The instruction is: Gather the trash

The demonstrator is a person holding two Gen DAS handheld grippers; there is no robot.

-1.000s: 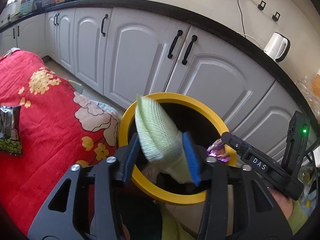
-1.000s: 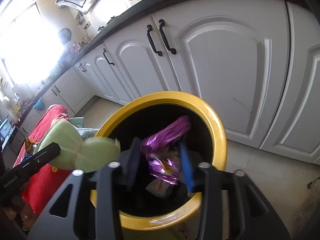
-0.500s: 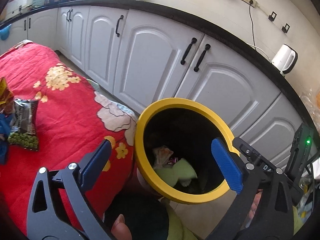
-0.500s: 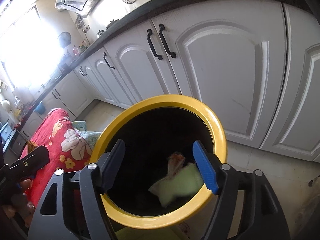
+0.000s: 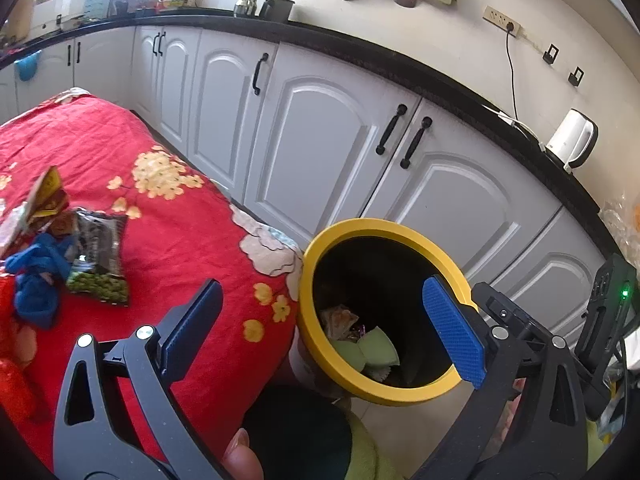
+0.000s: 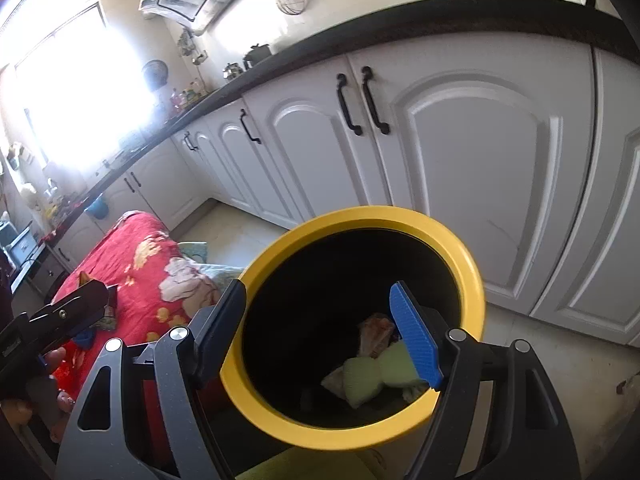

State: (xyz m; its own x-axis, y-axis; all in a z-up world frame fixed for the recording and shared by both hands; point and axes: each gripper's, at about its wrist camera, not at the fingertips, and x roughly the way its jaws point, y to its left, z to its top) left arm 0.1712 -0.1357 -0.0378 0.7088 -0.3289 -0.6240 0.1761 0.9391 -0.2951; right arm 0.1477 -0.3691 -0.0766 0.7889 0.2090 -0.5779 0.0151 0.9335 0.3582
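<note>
Left view, left to right: wrappers [image 5: 98, 258] and blue cloth [image 5: 34, 280] lie on the red floral cloth [image 5: 168, 216]. Left gripper [image 5: 324, 332] spread wide, holding nothing, over the cloth's edge and bin [image 5: 404, 228]. Right gripper [image 6: 320, 332] also spread, empty, above the bin's rim. Green foam [image 6: 374, 374] and wrappers lie inside the bin.
</note>
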